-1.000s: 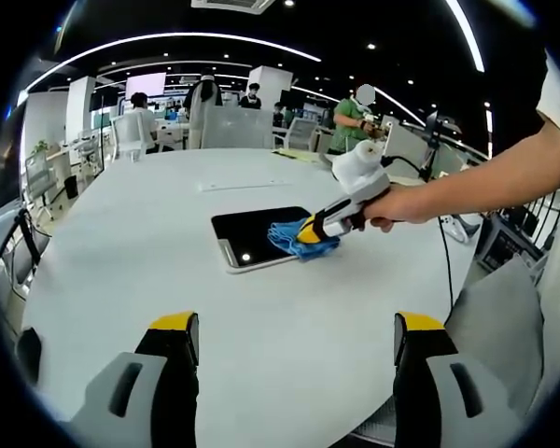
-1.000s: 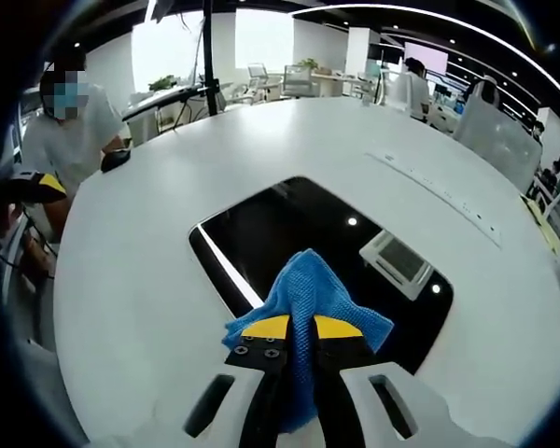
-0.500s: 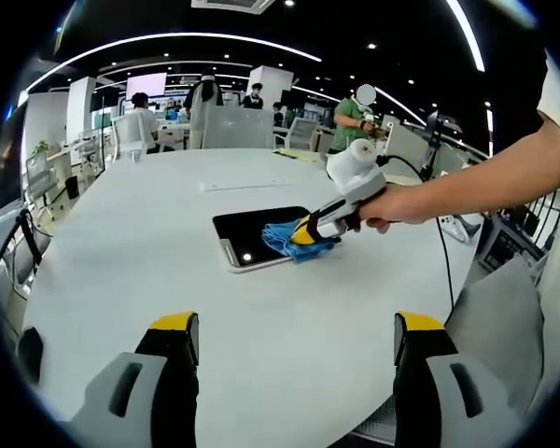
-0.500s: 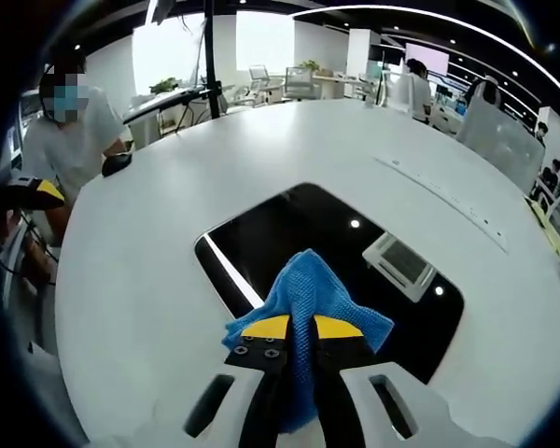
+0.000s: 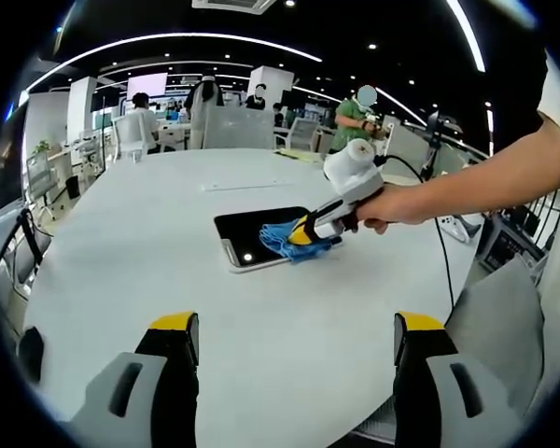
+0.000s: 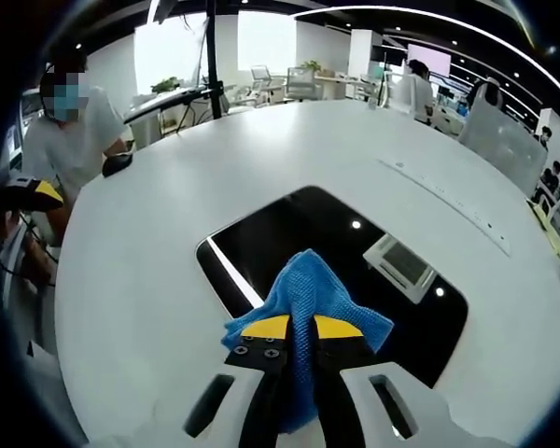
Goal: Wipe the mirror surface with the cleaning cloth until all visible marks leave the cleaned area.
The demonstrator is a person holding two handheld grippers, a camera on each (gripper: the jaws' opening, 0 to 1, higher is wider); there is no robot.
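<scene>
Clearly the wiping step is in hand. The right tool (image 6: pixel 297 329) has its jaws pressed together on a fold of the blue cleaning cloth (image 6: pixel 305 291), and the cloth's free part lies on the near edge of the mirror (image 6: pixel 289 238), toward 6 o'clock of the glass in the right gripper view. The mirror lies flat on the white table (image 6: pixel 149 243), its dark face reflecting ceiling lights and a bright strip; no marks can be made out on it at this size.

In the left gripper view the right tool (image 5: pixel 310 229) shows, held by a hand (image 5: pixel 385 207) reaching in from 3 o'clock, with the cloth (image 5: pixel 285 240) over the mirror's (image 5: pixel 252 229) corner nearest that hand. The left tool (image 5: pixel 297 329) hangs well apart from the mirror, jaws spread and holding nothing.

By judgement, most of the glass remains to be covered. The next move calls for pushing the cloth toward 12 o'clock across the glass with steady downward pressure, keeping the pinch firm so the cloth does not slip free, and the mirror from sliding on the smooth table.
</scene>
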